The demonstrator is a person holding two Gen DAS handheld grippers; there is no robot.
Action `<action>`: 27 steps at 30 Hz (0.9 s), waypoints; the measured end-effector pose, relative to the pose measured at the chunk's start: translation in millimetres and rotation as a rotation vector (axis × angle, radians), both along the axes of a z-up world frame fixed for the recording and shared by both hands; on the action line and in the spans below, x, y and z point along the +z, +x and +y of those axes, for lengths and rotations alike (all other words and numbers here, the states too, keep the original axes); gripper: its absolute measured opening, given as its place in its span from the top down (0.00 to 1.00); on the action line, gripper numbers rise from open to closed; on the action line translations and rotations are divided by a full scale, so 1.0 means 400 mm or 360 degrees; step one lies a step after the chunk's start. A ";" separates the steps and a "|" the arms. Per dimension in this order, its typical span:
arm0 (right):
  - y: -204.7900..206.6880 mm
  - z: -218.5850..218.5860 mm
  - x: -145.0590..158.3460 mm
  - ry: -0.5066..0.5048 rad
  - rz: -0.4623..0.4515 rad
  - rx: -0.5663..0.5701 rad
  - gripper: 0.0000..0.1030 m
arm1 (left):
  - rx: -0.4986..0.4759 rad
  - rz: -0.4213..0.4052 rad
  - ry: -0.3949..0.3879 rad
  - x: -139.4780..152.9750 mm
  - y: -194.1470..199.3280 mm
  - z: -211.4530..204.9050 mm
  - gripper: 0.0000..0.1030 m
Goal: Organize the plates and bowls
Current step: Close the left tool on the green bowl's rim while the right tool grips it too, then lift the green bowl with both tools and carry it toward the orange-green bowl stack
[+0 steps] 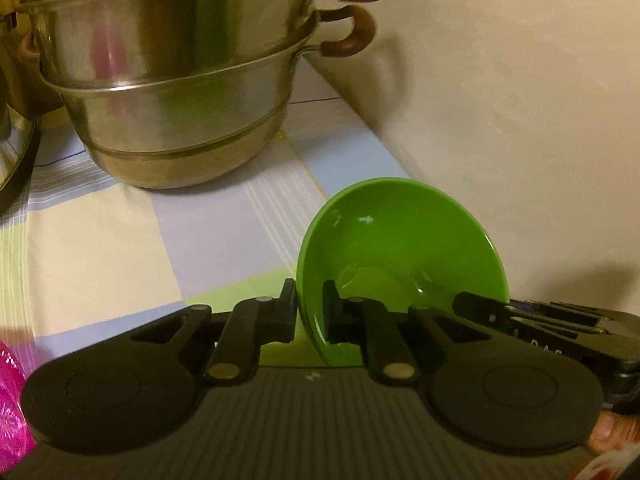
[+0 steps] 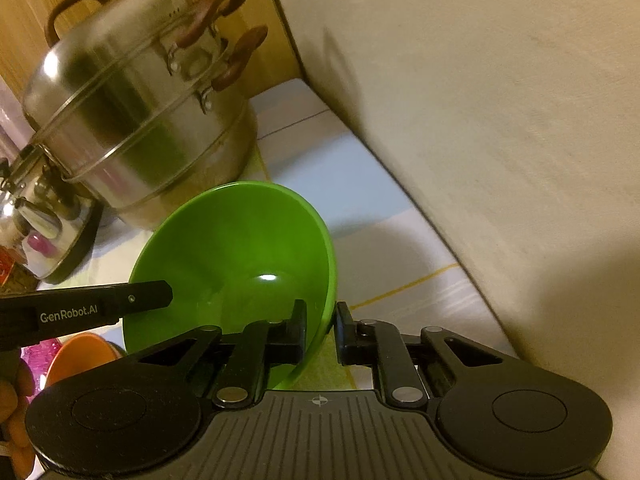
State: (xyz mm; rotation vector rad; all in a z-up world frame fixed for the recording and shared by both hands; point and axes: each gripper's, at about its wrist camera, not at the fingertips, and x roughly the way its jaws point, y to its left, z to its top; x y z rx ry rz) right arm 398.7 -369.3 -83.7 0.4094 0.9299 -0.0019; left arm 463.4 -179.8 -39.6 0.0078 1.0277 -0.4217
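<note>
A green bowl is held tilted above the checked tablecloth, its inside facing the cameras. My left gripper is shut on the bowl's left rim, one finger inside and one outside. My right gripper is shut on the bowl's right rim in the same way. The right gripper's fingers show at the bowl's right edge in the left wrist view. The left gripper's fingers reach in from the left in the right wrist view.
A stacked steel steamer pot with brown handles stands at the back on the tablecloth, also seen in the right wrist view. A steel kettle is left of it. An orange bowl and something pink lie low left. A cream wall runs along the right.
</note>
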 end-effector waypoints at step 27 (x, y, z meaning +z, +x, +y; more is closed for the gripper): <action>-0.536 0.009 0.211 -0.0010 -0.0142 0.0008 0.87 | 0.0043 -0.0201 -0.0082 0.180 -0.579 0.036 0.89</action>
